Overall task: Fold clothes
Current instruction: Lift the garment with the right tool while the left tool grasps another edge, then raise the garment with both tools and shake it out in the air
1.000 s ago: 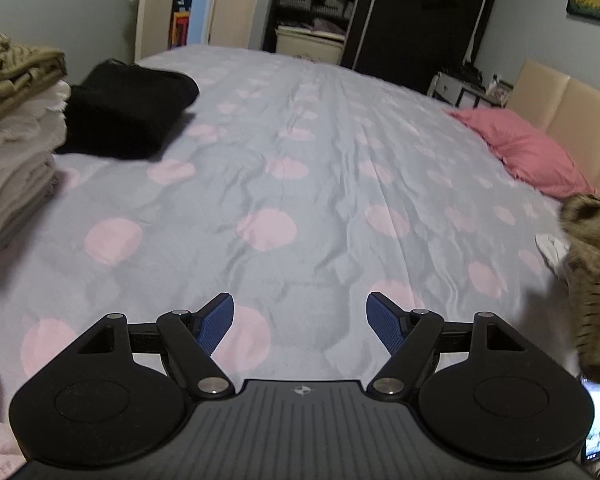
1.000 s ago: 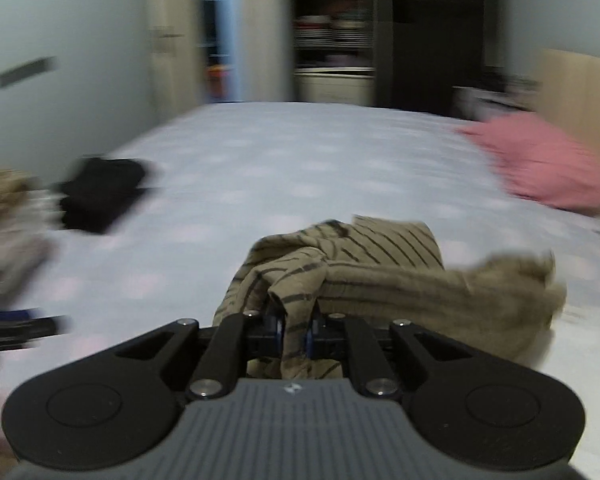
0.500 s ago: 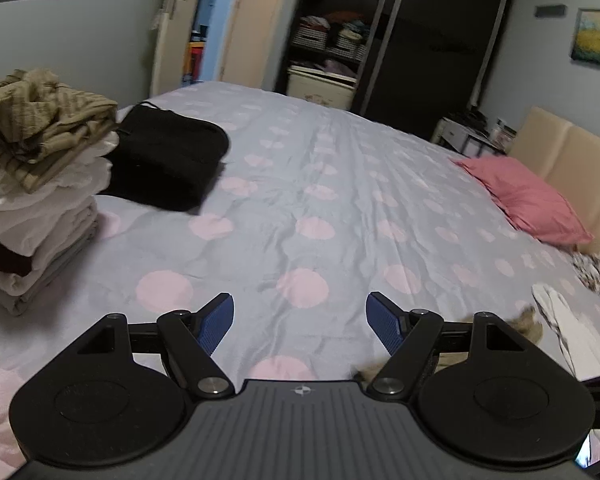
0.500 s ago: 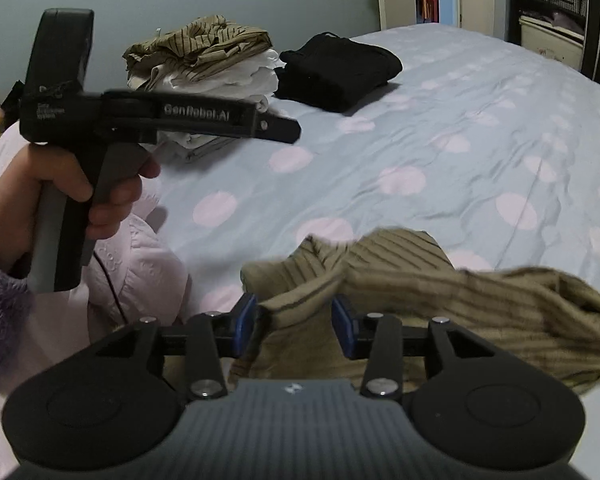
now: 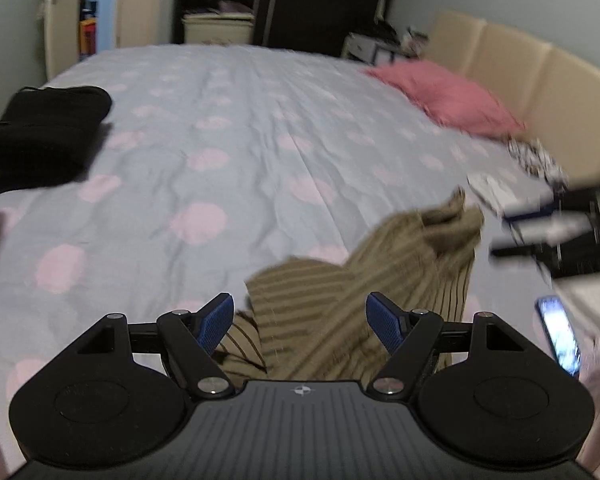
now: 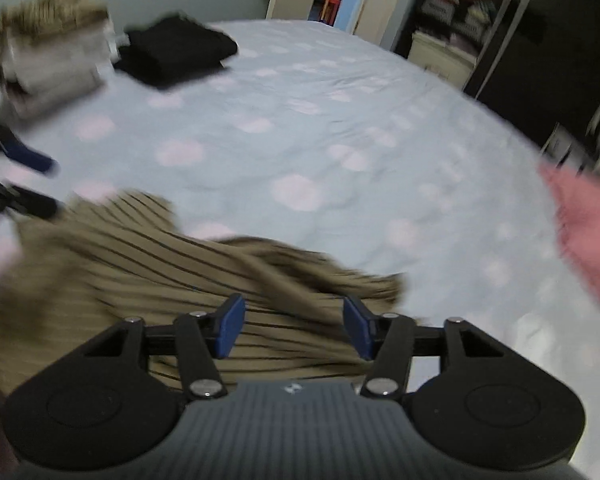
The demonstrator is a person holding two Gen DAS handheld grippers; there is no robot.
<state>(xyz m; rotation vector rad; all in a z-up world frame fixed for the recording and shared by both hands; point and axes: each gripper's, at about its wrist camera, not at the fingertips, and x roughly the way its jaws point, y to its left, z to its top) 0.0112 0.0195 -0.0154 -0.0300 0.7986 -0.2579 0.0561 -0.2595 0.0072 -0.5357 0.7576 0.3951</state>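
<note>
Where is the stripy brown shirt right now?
The stripy brown shirt lies crumpled on the dotted bed cover at the near edge, just in front of both open tongs, left and right, with the phone to its right.

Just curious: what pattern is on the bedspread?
Pale blue bedspread with pink polka dots, clearest in the left wrist view.

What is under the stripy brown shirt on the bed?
The stripy brown shirt lies crumpled on the blue bedspread with pink dots. Only that bedspread shows around its edges. Anything directly beneath the shirt is covered, so it cannot be seen.
</note>
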